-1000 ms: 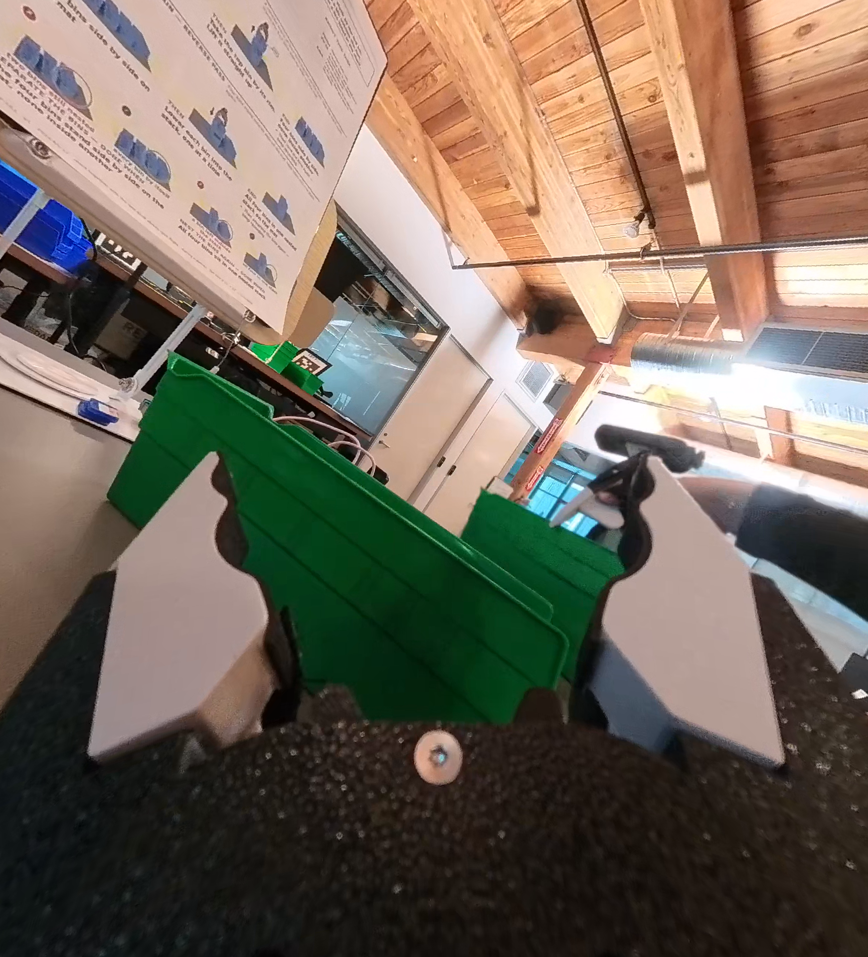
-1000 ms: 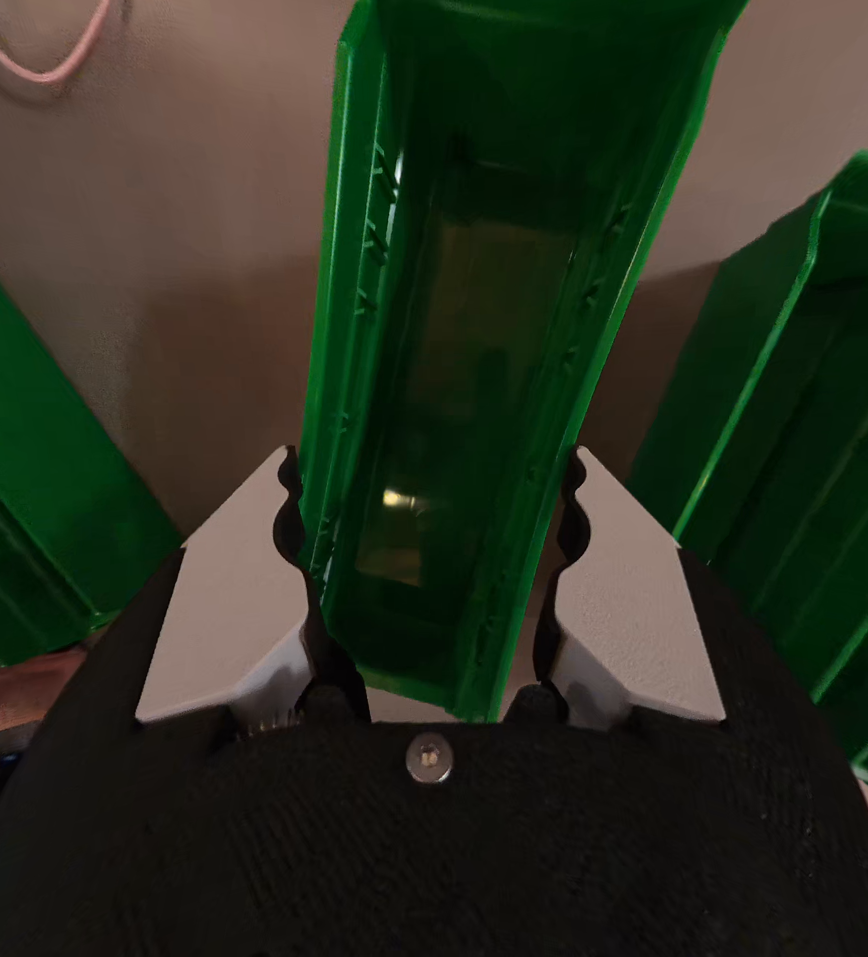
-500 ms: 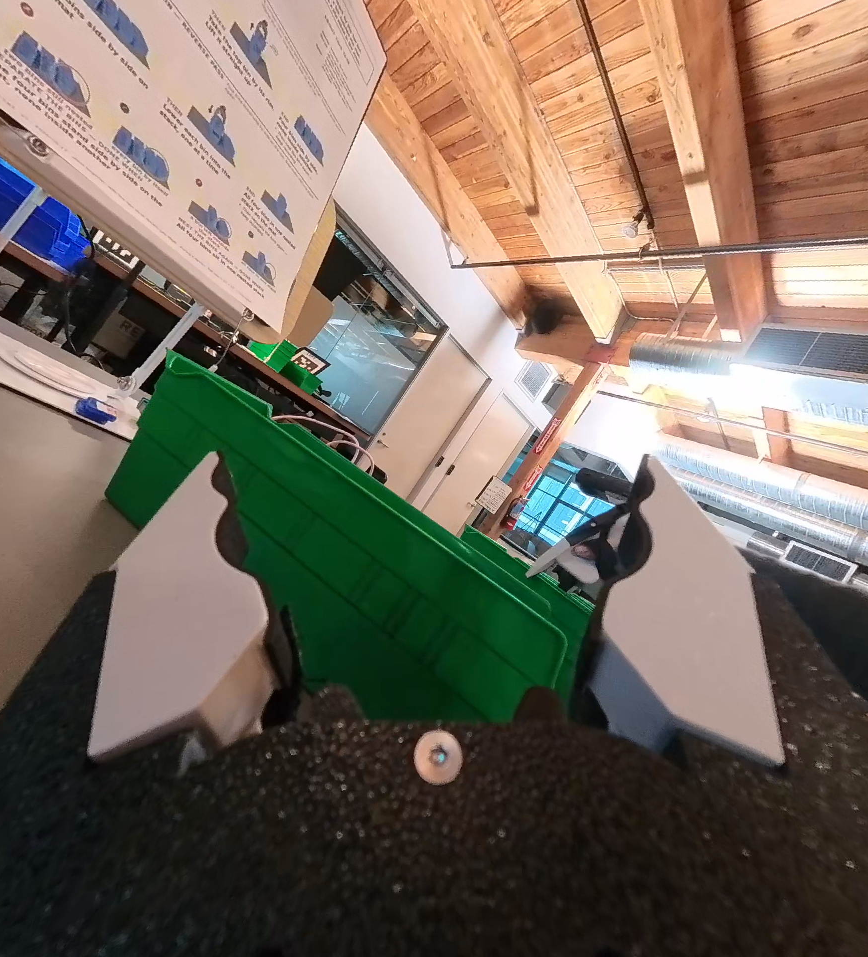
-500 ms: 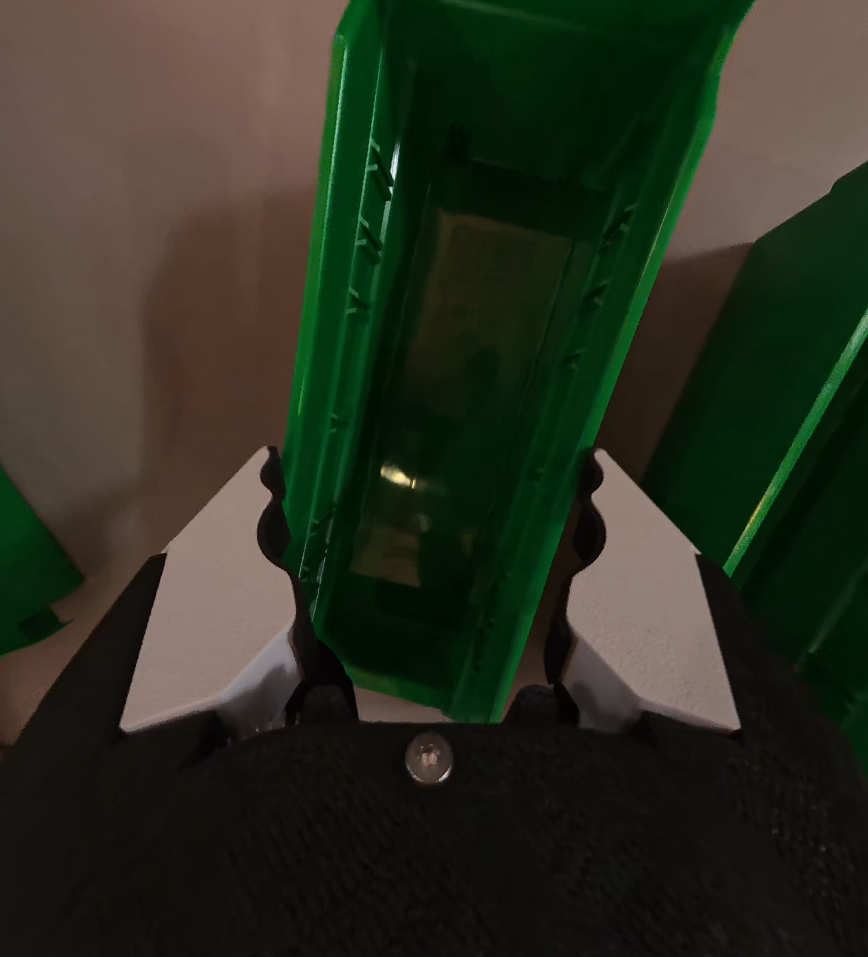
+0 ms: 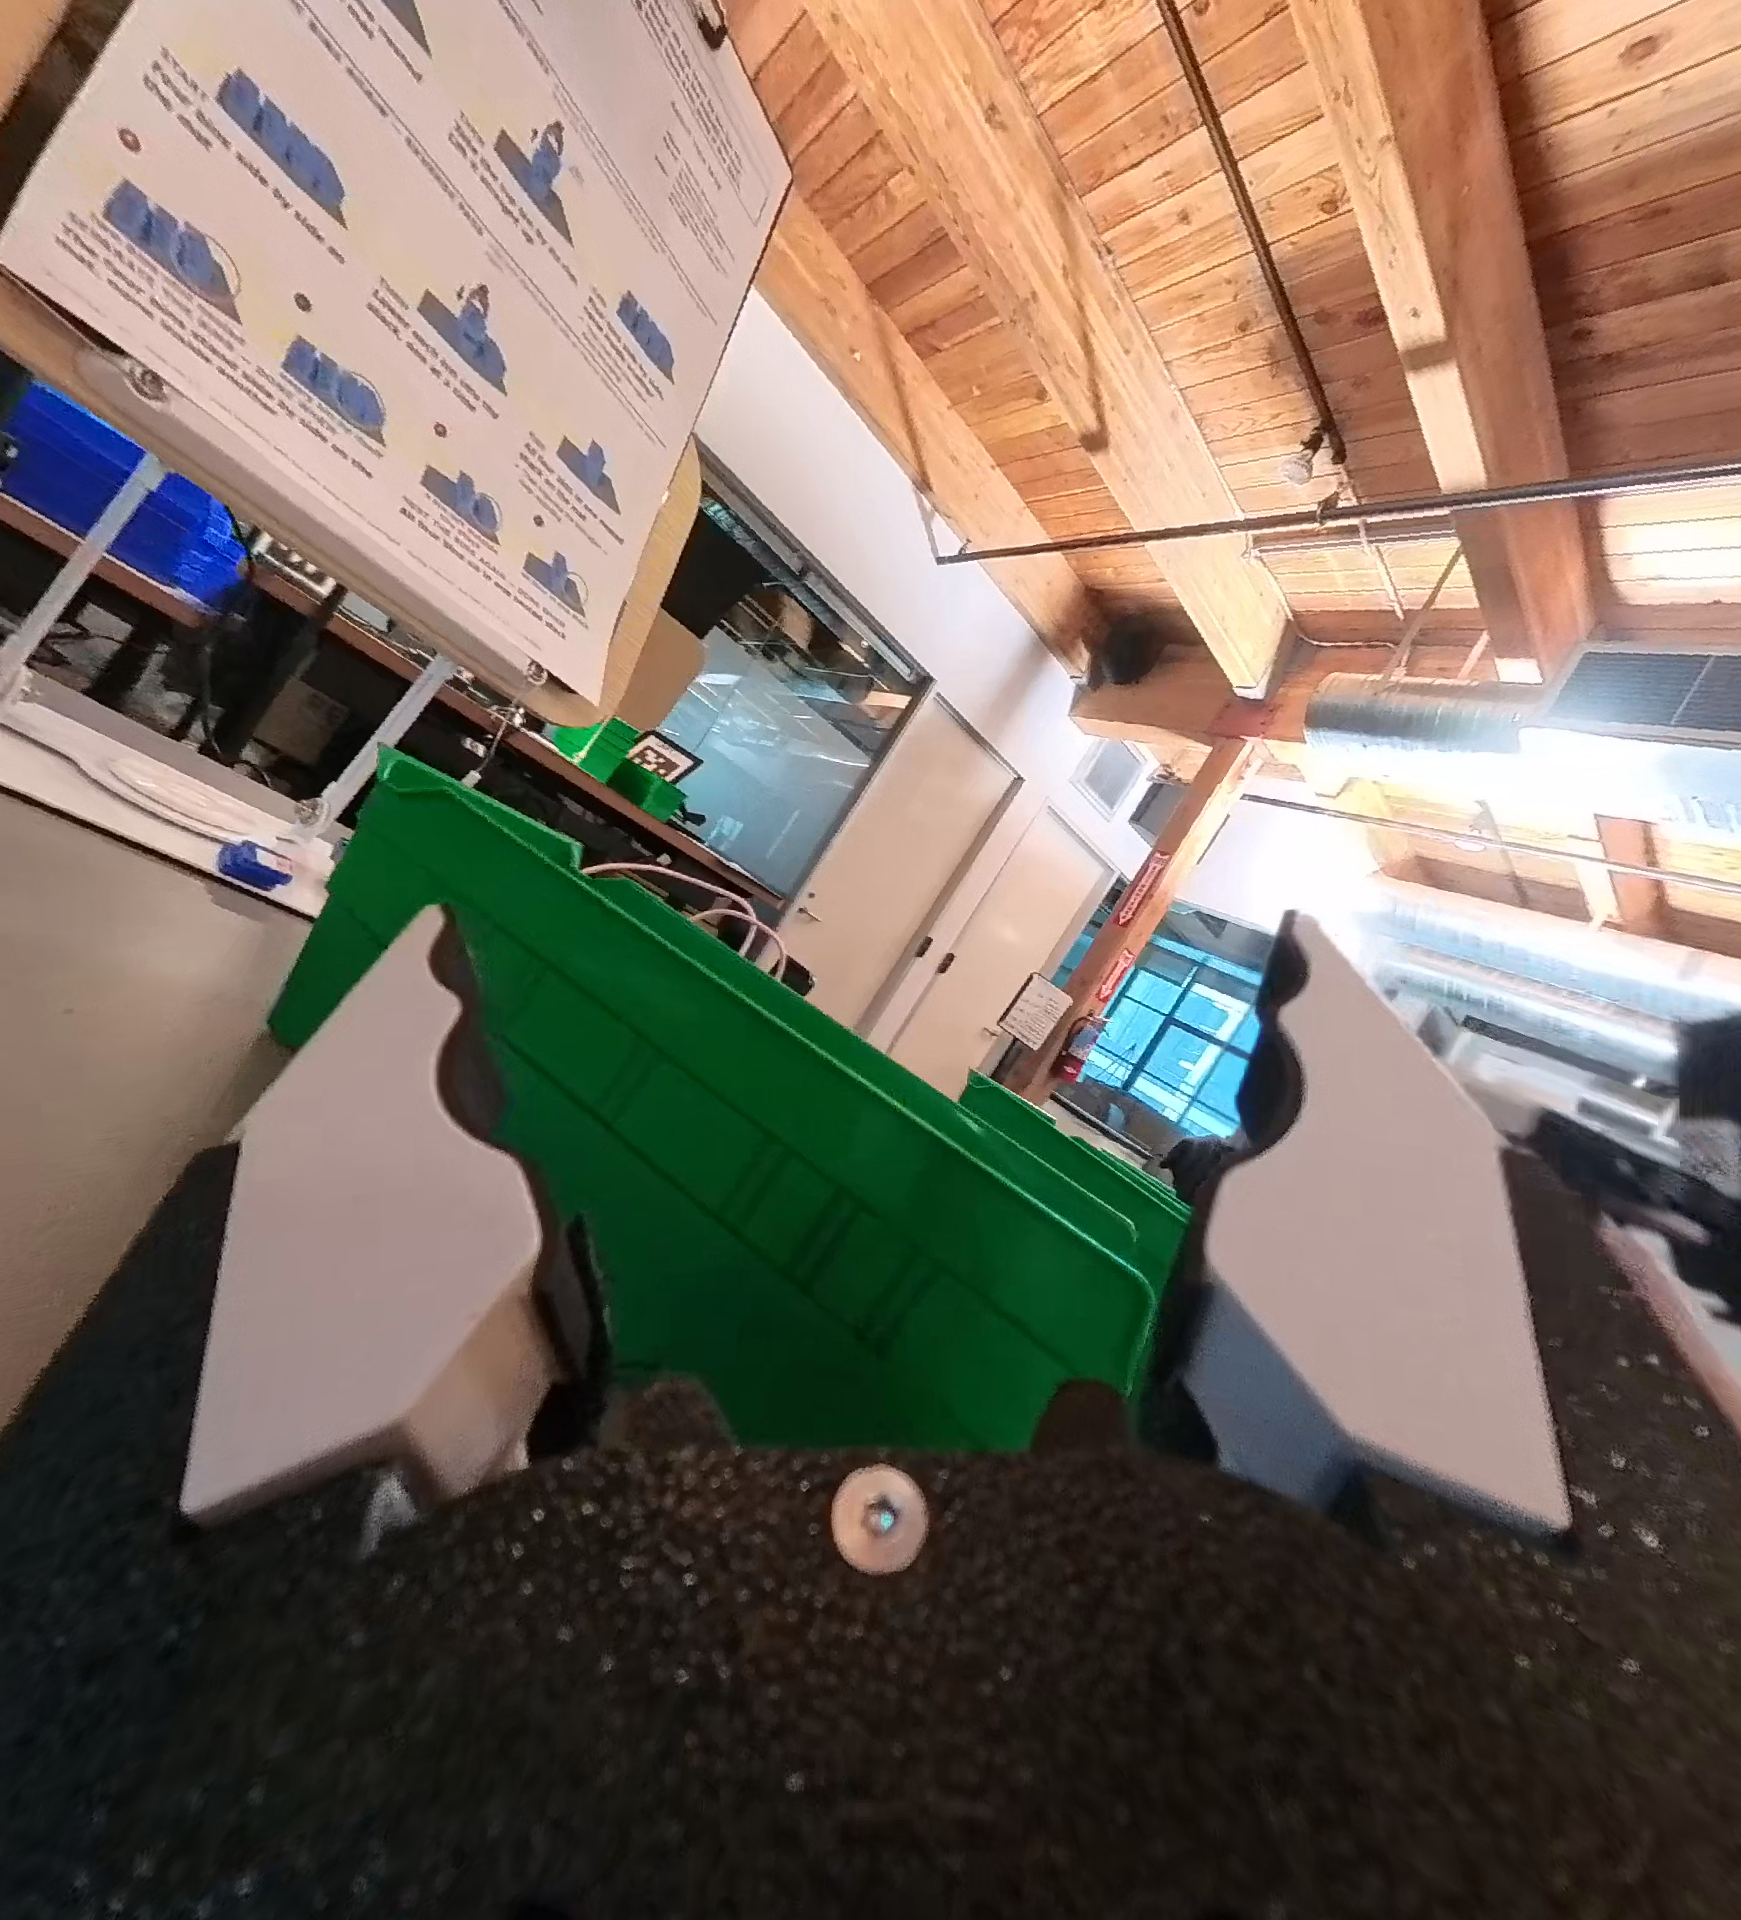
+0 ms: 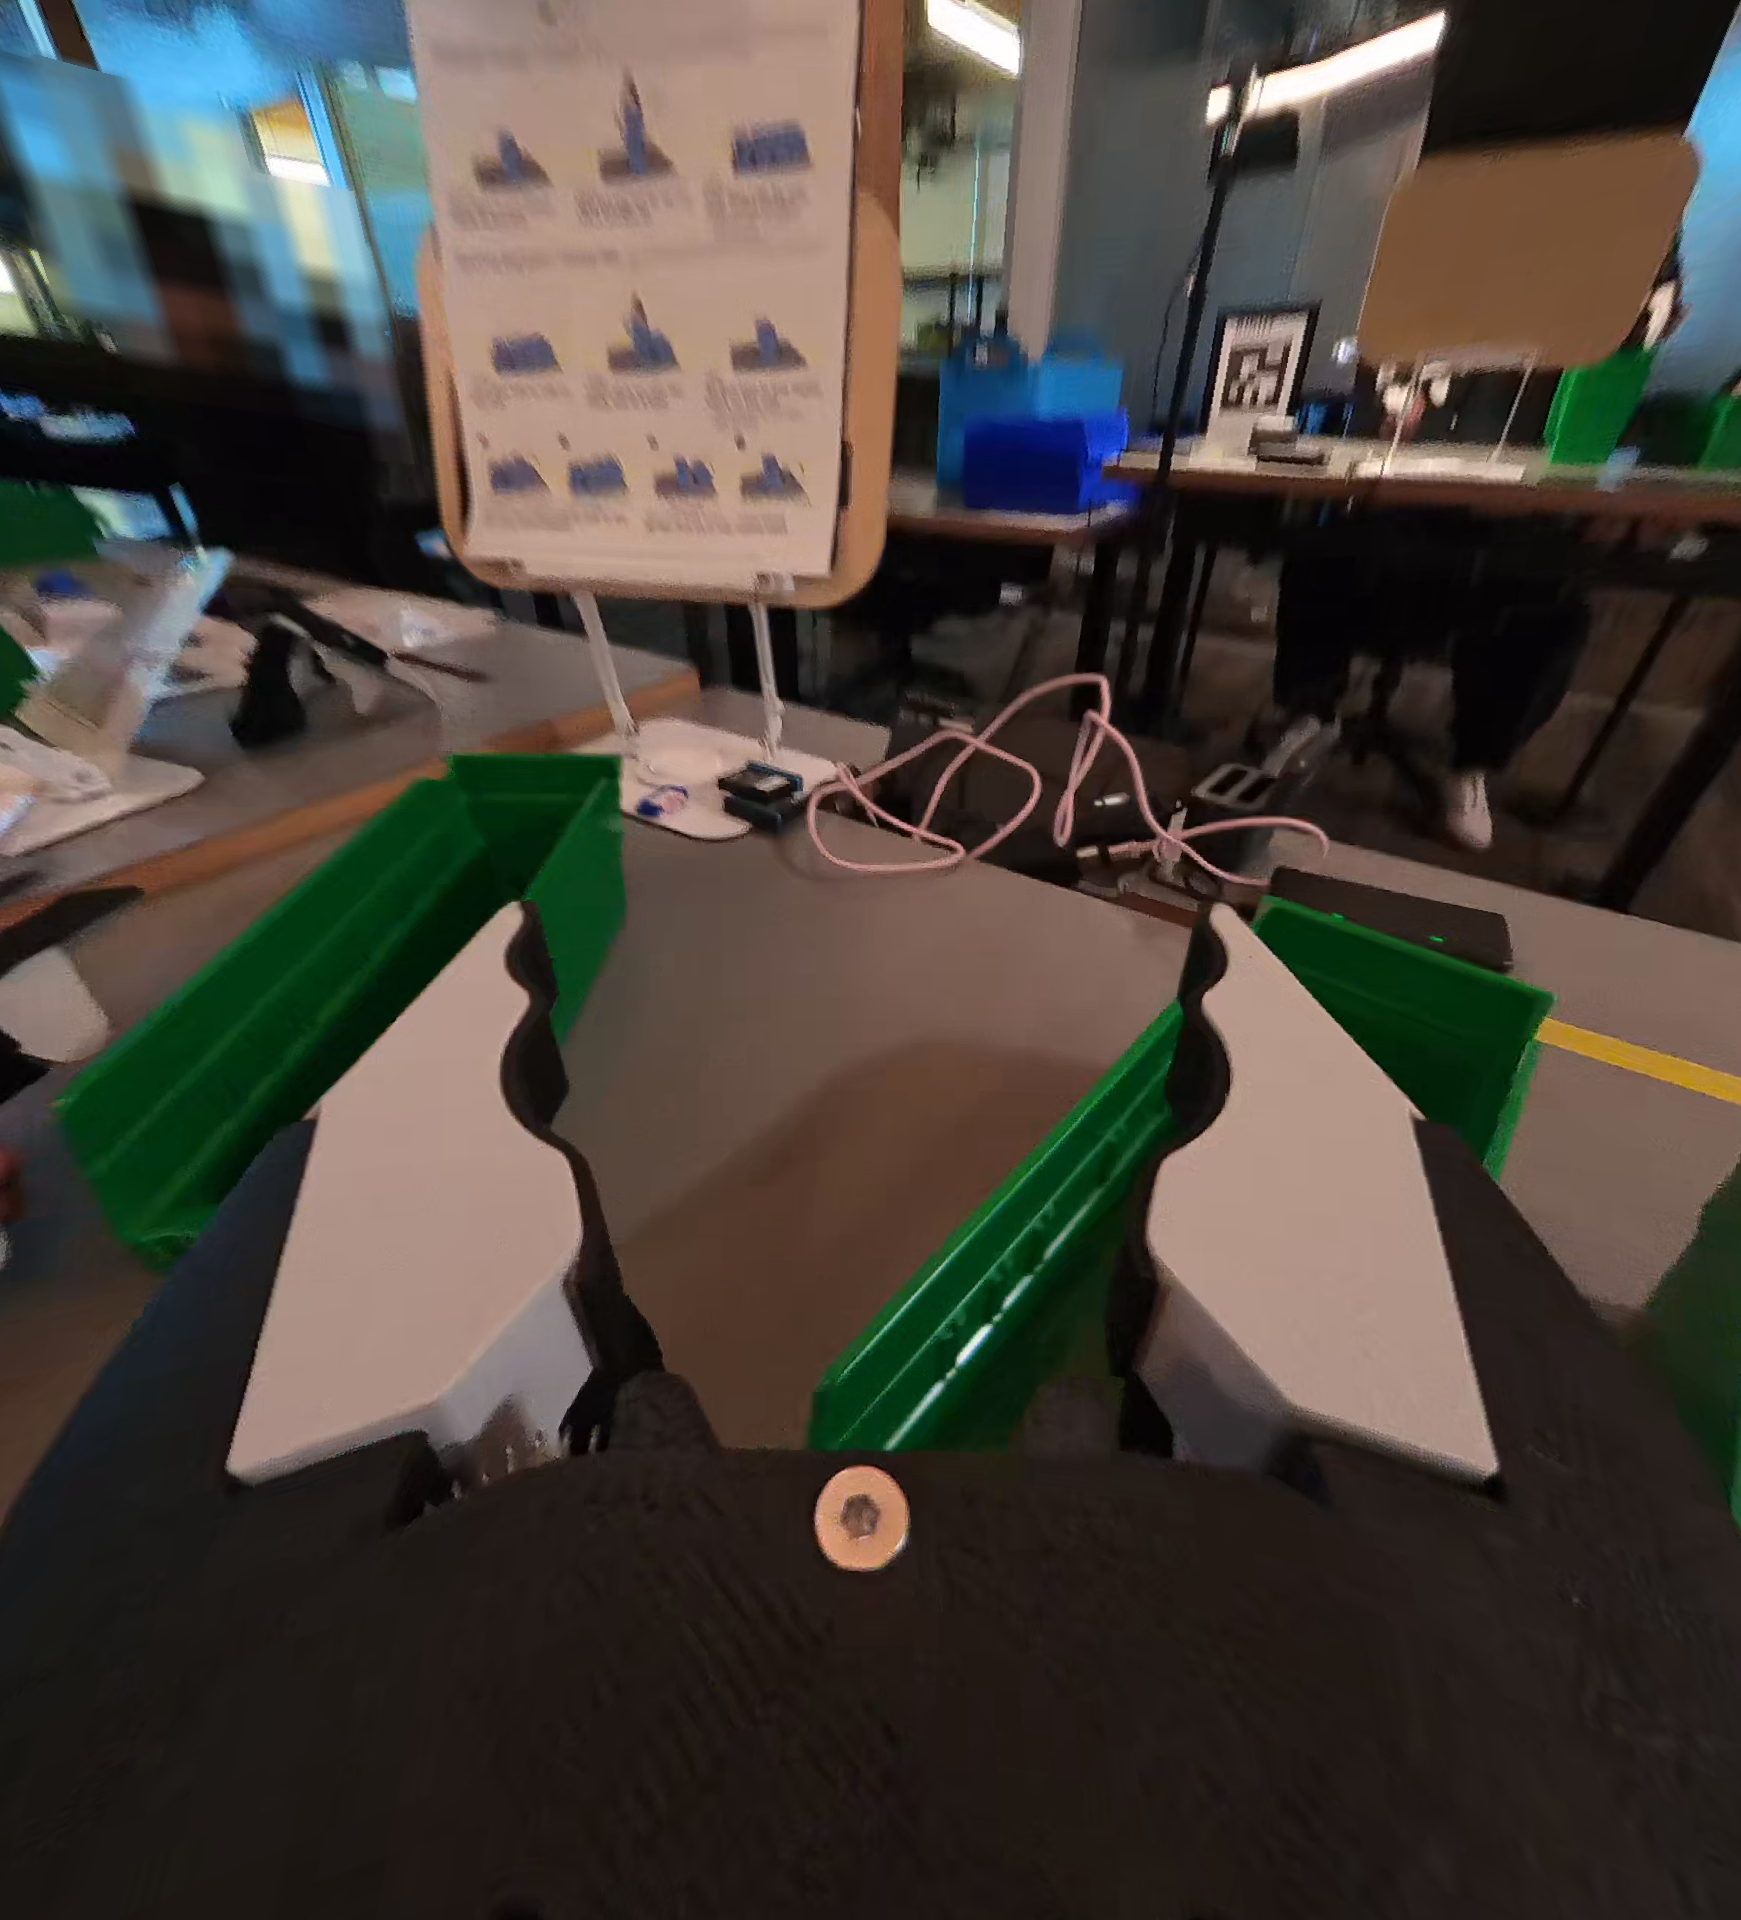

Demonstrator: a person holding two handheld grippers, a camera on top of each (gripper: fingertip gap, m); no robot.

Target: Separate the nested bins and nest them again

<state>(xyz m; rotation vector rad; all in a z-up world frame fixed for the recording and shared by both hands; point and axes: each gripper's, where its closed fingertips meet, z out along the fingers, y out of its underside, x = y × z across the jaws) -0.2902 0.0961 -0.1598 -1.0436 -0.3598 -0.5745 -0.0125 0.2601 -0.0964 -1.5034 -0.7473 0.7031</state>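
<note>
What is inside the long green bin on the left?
In the right wrist view, the long green bin shows only its own green walls near the far end. Its floor is hidden behind the near wall, so I cannot tell.

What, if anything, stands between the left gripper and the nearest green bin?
Nothing visible does. The left gripper is open, and the nearest green bin already reaches in between its fingers, with no other object between them.
</note>
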